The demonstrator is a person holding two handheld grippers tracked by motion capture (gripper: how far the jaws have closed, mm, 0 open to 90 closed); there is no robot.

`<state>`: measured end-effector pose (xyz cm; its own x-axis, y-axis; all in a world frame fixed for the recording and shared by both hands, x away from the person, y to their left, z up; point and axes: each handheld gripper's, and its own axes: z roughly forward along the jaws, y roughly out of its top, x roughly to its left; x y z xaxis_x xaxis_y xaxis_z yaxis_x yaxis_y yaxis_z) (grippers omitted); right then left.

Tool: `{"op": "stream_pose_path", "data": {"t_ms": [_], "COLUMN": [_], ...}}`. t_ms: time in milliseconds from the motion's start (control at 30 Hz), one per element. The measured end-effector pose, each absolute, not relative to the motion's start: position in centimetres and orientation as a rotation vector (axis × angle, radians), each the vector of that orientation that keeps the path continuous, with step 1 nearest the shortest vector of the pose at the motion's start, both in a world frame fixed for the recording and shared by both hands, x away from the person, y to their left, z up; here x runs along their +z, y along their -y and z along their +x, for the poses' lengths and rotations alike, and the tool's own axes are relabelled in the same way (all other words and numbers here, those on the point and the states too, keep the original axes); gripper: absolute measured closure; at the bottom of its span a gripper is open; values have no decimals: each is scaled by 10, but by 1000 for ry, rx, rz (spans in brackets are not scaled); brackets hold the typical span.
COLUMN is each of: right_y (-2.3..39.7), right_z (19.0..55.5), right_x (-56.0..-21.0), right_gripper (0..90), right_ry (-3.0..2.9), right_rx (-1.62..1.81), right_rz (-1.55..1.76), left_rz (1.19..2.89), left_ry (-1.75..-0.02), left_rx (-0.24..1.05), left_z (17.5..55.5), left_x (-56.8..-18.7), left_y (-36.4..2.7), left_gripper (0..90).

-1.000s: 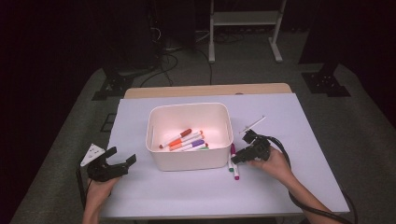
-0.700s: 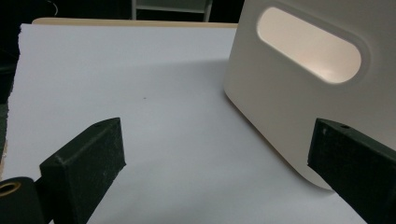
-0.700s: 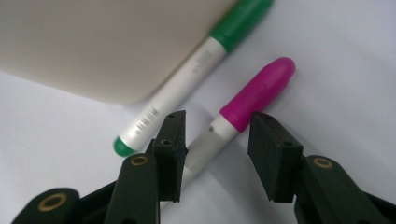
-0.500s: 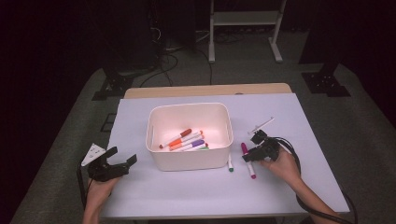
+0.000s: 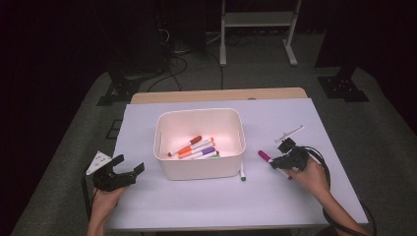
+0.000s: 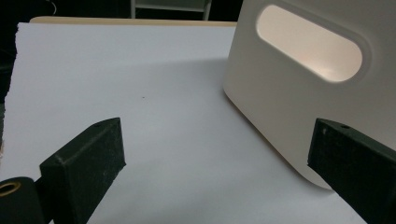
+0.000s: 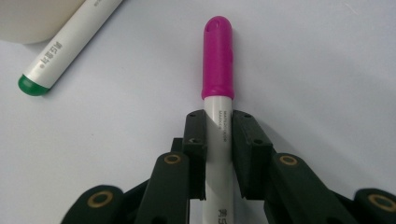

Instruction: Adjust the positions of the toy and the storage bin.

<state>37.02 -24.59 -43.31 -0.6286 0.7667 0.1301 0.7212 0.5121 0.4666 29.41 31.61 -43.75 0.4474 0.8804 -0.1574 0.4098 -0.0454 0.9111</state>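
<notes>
Magenta-capped marker (image 7: 218,93) sits clamped between the right gripper's (image 7: 218,149) just-closed jaws, at 3 o'clock from the white bin (image 5: 199,167) — left gripper (image 5: 119,173) gapes empty at 9.

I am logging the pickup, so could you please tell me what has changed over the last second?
The right gripper slid rightward, away from the bin, and its jaws have just closed onto the pink-capped marker. The left gripper, green-capped marker and bin stayed put.

I'm seeing the white table (image 5: 196,201) carrying a bin (image 5: 199,167), with a green-capped marker (image 5: 242,173) lying just right of it and a thin stick (image 5: 290,132) lying farther right.
</notes>
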Motion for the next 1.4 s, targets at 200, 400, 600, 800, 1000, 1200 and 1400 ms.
{"op": "stream_pose_path", "data": {"t_ms": [200,400,600,800,1000,1200,1400], "right_y": [258,280,287,283,266,240,201], "right_z": [376,376,373,373,376,379,385], "right_x": [-431,-409,-371,-331,-288,-260,-249], "right_gripper": [756,756,755,754,755,754,754], "right_ry": [-2700,-2753,-2789,-2840,-2885,-2927,-3001], "right_rx": [794,941,1011,1051,1091,1113,1088], "right_rz": [1355,1399,1354,1255,1141,1018,907], "left_rz": [1647,1653,1655,1655,1652,1652,1653], "left_ry": [-1140,-1136,-1135,-1137,-1139,-1139,-1138], "left_rx": [563,562,561,560,562,560,562], "left_z": [294,295,296,296,295,295,296], "left_x": [-438,-437,-437,-437,-437,-437,-437], "left_y": [-317,-315,-313,-314,-315,-314,-315], "left_gripper": [25,25,25,25,25,25,25]}}
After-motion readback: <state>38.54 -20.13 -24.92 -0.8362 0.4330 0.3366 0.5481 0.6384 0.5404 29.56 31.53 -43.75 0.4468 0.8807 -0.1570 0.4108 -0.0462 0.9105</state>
